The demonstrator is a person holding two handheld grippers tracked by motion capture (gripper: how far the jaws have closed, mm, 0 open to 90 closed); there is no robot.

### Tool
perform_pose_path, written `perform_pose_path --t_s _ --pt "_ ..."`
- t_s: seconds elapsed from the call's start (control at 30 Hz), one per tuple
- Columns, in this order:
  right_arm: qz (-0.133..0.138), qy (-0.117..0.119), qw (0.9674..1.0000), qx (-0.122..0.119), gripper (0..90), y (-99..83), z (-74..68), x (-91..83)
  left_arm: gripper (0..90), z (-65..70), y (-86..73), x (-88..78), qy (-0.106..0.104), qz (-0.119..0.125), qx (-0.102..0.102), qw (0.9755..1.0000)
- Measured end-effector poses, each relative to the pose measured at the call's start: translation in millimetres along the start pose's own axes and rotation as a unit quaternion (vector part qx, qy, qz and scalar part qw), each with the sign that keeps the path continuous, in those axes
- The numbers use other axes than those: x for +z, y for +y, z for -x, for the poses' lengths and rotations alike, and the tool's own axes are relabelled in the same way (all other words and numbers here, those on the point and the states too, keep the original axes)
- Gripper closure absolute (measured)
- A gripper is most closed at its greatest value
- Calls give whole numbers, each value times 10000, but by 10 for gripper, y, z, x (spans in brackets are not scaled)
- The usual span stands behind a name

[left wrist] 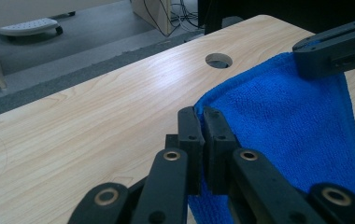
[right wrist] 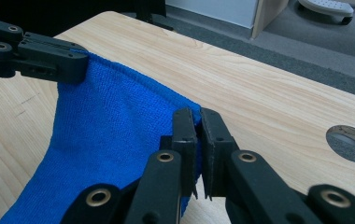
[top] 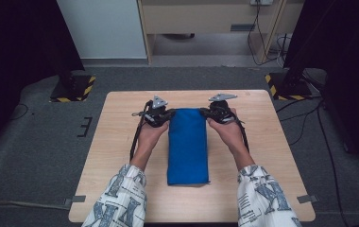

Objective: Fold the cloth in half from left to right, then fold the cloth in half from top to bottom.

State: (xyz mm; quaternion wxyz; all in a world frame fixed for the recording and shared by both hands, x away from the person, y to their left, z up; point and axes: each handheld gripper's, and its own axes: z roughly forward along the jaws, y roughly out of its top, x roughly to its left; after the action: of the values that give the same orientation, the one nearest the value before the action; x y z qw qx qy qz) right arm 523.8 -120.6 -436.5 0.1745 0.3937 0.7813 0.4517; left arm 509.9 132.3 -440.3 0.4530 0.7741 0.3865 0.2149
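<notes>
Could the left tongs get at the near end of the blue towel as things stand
Probably not yet: the left tongs are shut on a far corner of the blue towel. Nothing lies on the table between.

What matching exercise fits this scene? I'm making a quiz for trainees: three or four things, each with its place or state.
Column one:
1. blue cloth
2. left gripper
3. right gripper
4. table hole

Column two:
A. shut on the cloth's far right corner
B. round opening in the wood
C. folded long, far end gripped
D. shut on the cloth's far left corner

Pairs: 1-C, 2-D, 3-A, 4-B
</notes>
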Motion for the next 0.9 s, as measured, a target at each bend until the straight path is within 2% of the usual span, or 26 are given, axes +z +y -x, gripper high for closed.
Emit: perform_pose_path --t_s 0.63,0.9 --pt "86 -19 9999 -54 858 63 -16 -2 870 -71 60 -26 -18 118 -124 9999" --pt "112 -60 9999 -35 858 54 16 -27 870 -65 121 20 -41 141 -143 9998"
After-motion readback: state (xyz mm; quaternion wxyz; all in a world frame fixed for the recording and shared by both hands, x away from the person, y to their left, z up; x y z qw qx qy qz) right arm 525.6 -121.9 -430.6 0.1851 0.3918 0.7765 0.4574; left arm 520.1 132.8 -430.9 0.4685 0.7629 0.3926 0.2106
